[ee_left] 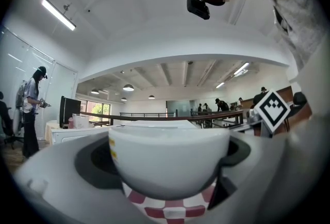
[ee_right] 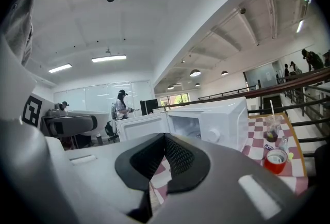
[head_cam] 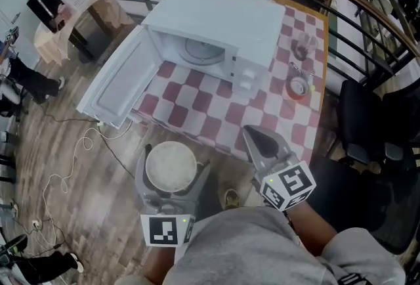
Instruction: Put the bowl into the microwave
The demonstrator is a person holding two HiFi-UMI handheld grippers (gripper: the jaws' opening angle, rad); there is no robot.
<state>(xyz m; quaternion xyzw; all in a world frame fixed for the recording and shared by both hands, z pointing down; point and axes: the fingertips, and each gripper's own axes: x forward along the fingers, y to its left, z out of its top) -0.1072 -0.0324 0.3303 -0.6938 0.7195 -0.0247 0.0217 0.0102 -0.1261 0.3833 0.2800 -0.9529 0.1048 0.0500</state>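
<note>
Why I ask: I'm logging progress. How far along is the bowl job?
Done: the door of the microwave is open, and the left claw grips the bowl. In hand: the bowl is held above the floor, short of the table; the right claw is shut, empty. Left: carry the bowl into the microwave and release it.

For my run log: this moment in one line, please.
left hand-held gripper: holds white bowl | right hand-held gripper: shut, empty | microwave: door open
</note>
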